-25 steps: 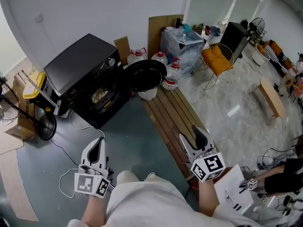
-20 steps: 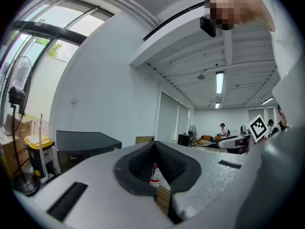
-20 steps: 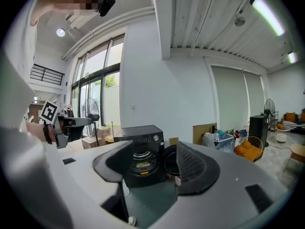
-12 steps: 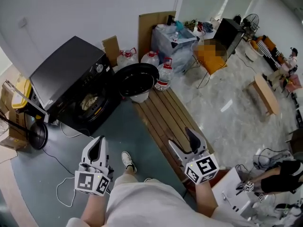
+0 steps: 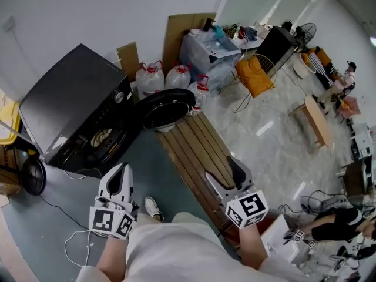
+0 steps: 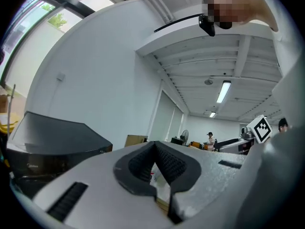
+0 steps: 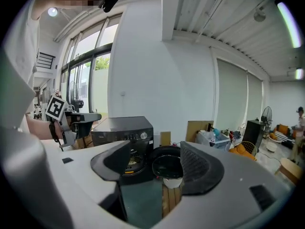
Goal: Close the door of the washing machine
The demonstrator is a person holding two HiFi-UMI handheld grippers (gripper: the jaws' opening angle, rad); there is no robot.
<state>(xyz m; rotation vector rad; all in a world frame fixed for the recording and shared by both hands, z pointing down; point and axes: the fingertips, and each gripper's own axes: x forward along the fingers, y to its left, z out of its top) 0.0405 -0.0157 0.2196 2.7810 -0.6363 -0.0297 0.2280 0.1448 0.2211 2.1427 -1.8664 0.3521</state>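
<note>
The washing machine (image 5: 70,107) stands ahead on our left, well apart from us, its round door (image 5: 166,106) swung wide open. Our left hand-held gripper (image 5: 120,172) is closed on nothing; the right hand-held gripper (image 5: 224,170) gapes empty. We should press the door's outer rim and follow its arc. Wooden slats (image 5: 194,151) and water bottles (image 5: 150,75) crowd that side.

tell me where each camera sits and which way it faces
Head view: on the person's head, looking steeply down at the washing machine, its open door, wooden slats; shows left tongs, right tongs, a shoe.
Left gripper view: on the left tongs, looking level past shut jaws at a white wall; right tongs' marker cube at right.
Right gripper view: on the right tongs, looking between open jaws at the washing machine.
Shared: both gripper views show it and the other tongs.
</note>
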